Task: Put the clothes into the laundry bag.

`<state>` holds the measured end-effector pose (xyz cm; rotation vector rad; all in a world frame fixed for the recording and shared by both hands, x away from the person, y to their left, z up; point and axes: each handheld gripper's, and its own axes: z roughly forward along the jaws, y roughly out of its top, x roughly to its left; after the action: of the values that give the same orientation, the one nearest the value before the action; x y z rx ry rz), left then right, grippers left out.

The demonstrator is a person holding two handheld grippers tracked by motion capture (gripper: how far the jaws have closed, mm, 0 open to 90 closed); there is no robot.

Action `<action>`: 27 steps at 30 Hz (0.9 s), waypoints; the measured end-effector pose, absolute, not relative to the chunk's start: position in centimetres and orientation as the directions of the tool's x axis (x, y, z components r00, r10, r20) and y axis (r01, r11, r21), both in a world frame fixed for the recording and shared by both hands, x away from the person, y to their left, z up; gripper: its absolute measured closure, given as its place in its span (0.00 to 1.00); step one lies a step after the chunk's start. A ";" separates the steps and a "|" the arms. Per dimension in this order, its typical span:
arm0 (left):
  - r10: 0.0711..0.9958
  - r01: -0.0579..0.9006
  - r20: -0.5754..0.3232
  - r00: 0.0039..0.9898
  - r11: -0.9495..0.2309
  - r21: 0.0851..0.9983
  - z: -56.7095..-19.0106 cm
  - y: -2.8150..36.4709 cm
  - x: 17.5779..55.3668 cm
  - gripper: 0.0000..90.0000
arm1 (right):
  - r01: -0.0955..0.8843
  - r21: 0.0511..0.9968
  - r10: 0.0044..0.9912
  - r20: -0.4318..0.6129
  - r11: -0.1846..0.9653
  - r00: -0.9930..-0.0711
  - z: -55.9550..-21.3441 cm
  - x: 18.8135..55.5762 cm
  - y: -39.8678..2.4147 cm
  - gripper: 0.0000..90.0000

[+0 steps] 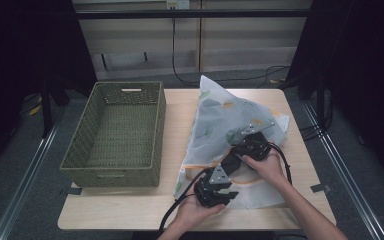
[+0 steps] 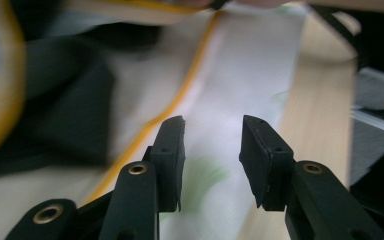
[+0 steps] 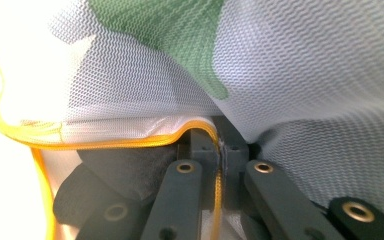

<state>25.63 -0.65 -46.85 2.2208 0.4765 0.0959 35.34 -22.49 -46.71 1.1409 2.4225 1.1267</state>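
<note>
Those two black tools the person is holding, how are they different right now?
The left tool has its jaws apart with nothing between them, just above the white cloth. The right tool has its jaws shut on the cloth's orange-trimmed edge. In the high view, the left sits nearer the person, the right farther up. Both are black and hand-held.

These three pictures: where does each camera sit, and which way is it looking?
High view: above the person's side, looking forward and down on the table, basket, both hands.
Left gripper view: on the left gripper, along its open jaws.
Right gripper view: on the right gripper, jaws pinching the hem.
All share the mesh bag.
</note>
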 end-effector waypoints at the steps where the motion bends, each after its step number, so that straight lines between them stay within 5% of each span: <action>1: 0.377 0.302 -0.086 0.922 -0.565 0.767 -46.8 0.1 25.9 0.68 | 0.561 0.724 0.739 0.107 0.401 -0.665 -46.6 35.1 -22.6 0.98; 12: 0.472 0.360 -0.060 0.880 -0.578 0.733 -47.6 5.2 27.7 0.69 | 0.545 0.755 0.725 0.137 0.365 -0.675 -45.3 33.5 -23.7 0.95; 17: 0.490 0.401 -0.055 0.870 -0.637 0.658 -49.2 5.5 28.5 0.77 | 0.523 0.785 0.708 0.160 0.332 -0.688 -43.9 31.8 -24.3 0.96; 27: 0.476 0.411 -0.093 0.875 -0.626 0.662 -49.4 5.1 28.2 0.86 | 0.446 0.853 0.676 0.162 0.270 -0.719 -39.9 28.0 -25.7 0.97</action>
<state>28.15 5.05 -49.41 2.3270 0.6363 0.1172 27.98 -25.70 -39.91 1.0418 2.3053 1.4283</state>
